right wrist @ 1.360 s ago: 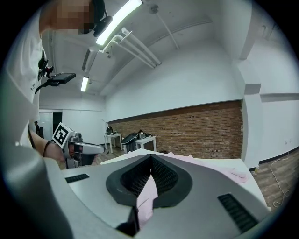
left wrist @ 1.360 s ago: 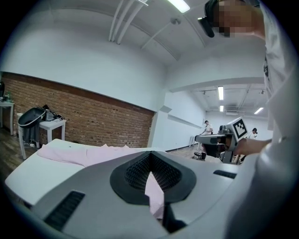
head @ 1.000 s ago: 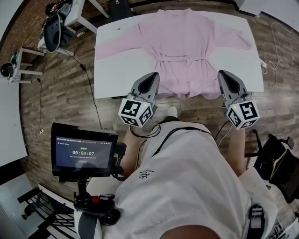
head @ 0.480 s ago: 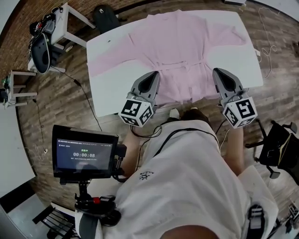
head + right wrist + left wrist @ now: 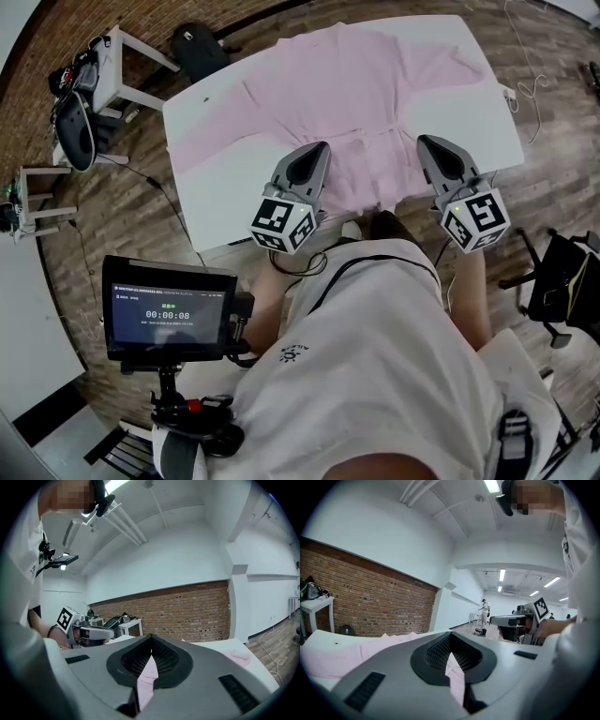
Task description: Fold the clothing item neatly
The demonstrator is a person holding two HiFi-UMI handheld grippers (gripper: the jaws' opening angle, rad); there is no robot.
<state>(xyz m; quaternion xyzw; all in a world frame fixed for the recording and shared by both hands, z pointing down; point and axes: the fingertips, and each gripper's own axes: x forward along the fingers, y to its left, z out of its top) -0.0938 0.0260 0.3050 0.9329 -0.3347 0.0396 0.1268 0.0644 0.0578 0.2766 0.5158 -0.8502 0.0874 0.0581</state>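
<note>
Floor [image 5: 112, 216]: wood planks on every side of the worktop in the head view.
Worktop [image 5: 202, 178]: white, rectangular, at 12 o'clock from the person. Its near edge is tilted, with the 9 o'clock end lower in the head view.
Robe [image 5: 361, 84]: pink, spread flat and face up on the worktop. The collar lies toward 12 o'clock and the hem toward 6 o'clock, at the near edge. One sleeve runs out toward 8 o'clock, the other toward 2 o'clock.
Screen [image 5: 169, 314]: dark panel on a mount at 8 o'clock of the person's body, showing a running timer.
Left claw [image 5: 315, 152]: jaws closed, pads meeting. It points toward 12 o'clock, with its tip at the 9 o'clock side edge of the robe's skirt, just below the belt. Pink cloth shows through the slit under the pads. Whether any cloth is pinched cannot be told.
Right claw [image 5: 427, 145]: jaws closed, pads meeting. It points toward 11 o'clock, with its tip at the 3 o'clock side edge of the skirt. Pink shows through its slit likewise.
Belt [image 5: 370, 134]: pink, tied across the robe's waist, between the two claw tips.
</note>
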